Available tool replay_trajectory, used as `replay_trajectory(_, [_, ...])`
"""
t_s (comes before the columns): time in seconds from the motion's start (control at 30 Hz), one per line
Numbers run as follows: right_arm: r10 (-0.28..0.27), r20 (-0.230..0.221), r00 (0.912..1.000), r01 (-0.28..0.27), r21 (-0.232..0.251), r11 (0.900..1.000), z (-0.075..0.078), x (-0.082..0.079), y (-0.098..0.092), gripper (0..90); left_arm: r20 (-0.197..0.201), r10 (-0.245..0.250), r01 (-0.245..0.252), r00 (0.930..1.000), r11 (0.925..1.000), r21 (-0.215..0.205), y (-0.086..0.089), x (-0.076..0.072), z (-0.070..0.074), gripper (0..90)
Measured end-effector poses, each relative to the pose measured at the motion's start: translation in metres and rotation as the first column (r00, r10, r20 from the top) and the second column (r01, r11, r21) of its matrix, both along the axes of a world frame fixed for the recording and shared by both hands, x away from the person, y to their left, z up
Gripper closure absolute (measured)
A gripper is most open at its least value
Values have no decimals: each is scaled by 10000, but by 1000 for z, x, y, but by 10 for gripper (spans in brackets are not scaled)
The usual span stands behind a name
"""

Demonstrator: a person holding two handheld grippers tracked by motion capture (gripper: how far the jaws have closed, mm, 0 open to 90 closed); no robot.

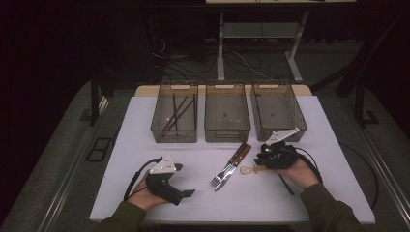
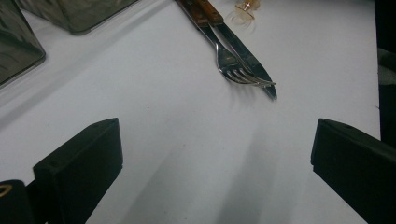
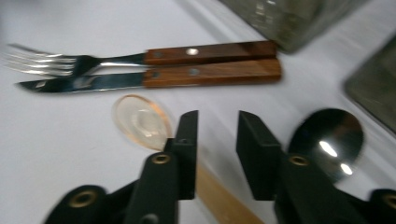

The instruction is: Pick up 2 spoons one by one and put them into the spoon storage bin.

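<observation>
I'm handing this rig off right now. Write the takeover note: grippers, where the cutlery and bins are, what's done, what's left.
Left gripper: open, holding nothing, low over the near left of the table.
Right gripper: open, jaws astride the wooden handle of the clear-bowled spoon, not closed on it.
Fork and knife lie side by side mid-table, wooden handles toward the bins. A dark metal spoon lies beside the right gripper.
Left bin holds dark chopsticks; the middle bin and right bin look empty.
Probably left: both spoons, fork and knife, likely for sorting into bins.
</observation>
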State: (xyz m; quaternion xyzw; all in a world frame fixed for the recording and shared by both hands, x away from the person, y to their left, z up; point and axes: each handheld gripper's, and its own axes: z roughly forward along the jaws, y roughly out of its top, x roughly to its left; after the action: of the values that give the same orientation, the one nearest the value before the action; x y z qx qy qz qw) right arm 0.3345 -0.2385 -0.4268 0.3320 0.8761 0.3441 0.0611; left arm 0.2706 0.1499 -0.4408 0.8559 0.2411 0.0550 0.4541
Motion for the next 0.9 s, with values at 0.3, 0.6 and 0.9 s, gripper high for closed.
replay_trajectory(0.3, [1359, -286, 9903, -1377, -744, 9877, -11, -3, 11, 555, -3, -7, 7, 10000, 10000, 34, 0, 0, 0, 11])
replay_trajectory(0.6, [2374, 251, 9711, -2298, -1705, 9582, -11, -8, 16, 659, -8, -3, 3, 10000, 10000, 34, 0, 0, 0, 11])
replay_trajectory(0.9, [2876, 422, 9568, -2744, -1950, 9416, -10, -11, 18, 746, -6, -3, 3, 10000, 10000, 31, 0, 0, 0, 11])
